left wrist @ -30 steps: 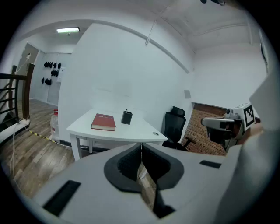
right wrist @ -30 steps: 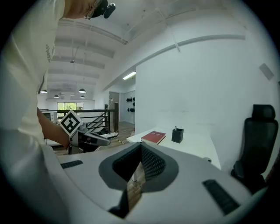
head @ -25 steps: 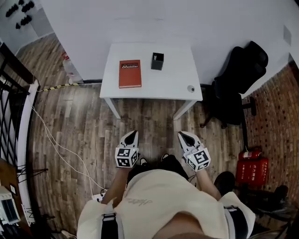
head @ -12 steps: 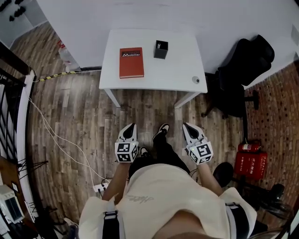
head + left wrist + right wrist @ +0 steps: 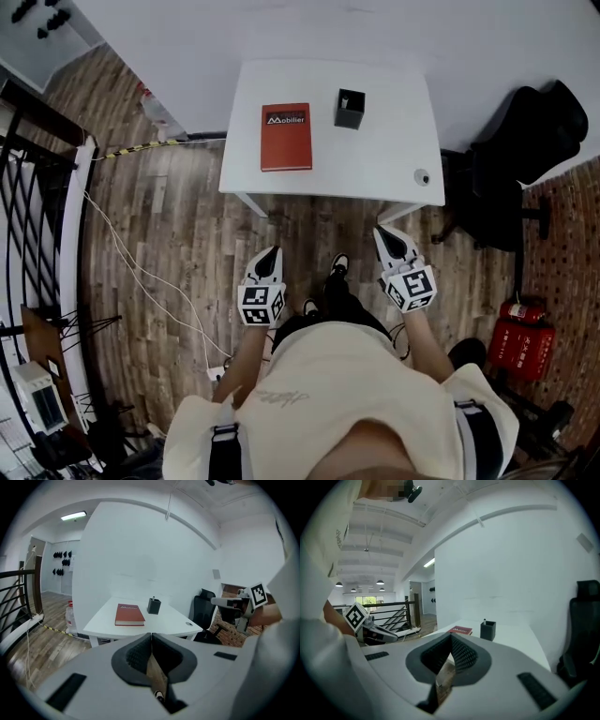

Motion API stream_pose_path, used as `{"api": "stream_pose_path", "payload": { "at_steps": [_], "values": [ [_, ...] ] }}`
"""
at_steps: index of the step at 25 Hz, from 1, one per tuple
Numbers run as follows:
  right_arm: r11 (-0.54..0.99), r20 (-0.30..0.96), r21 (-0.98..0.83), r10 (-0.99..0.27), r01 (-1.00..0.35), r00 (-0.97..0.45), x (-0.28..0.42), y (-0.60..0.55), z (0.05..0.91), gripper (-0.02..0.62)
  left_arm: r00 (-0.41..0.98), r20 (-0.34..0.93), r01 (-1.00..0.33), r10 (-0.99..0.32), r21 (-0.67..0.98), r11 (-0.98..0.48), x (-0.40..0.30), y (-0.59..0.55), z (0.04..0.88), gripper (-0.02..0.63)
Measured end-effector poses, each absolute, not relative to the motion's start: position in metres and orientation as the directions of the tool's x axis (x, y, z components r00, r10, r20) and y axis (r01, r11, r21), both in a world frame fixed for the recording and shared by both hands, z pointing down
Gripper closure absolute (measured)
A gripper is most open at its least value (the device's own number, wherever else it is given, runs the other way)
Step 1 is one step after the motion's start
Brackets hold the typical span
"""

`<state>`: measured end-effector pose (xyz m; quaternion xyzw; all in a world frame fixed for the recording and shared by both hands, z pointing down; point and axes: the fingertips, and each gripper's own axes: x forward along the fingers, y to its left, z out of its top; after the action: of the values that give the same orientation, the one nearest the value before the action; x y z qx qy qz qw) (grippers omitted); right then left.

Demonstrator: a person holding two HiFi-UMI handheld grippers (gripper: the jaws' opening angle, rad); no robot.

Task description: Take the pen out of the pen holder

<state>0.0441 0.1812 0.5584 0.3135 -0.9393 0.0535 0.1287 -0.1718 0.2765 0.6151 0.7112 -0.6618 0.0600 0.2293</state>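
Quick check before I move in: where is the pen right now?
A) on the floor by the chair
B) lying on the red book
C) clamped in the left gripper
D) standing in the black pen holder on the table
D: the pen pokes up out of the black pen holder on the white table, while the left gripper and right gripper are short of the table, jaws together and empty.
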Motion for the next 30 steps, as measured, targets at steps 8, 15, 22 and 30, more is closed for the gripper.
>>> {"api": "stream_pose_path", "payload": {
  "at_steps": [8, 15, 22, 30],
  "values": [
    [0.799, 0.272, -0.05, -0.567, -0.6, -0.778, 0.054, 0.096, 0.557, 0.588, 0.166, 0.314, -0.967, -0.935, 0.236, -0.093, -0.151, 0.163, 0.571, 0.587],
    [0.794, 0.247, -0.06, -0.576, -0.605, -0.779, 0.07, 0.001, 0.553, 0.588, 0.182, 0.34, -0.971, -0.922, 0.209, -0.115, -0.133, 0.08, 0.57, 0.586],
    [0.834, 0.258, -0.099, -0.505, -0.543, -0.824, 0.055, -0.038, 0.564, 0.588, 0.188, 0.359, -0.976, -0.914, 0.174, -0.132, -0.115, 0.033, 0.566, 0.586],
    [0.828, 0.283, -0.146, -0.49, -0.542, -0.825, 0.042, -0.056, 0.581, 0.588, 0.187, 0.376, -0.977, -0.908, 0.168, -0.132, -0.133, 0.009, 0.572, 0.586]
  ]
}}
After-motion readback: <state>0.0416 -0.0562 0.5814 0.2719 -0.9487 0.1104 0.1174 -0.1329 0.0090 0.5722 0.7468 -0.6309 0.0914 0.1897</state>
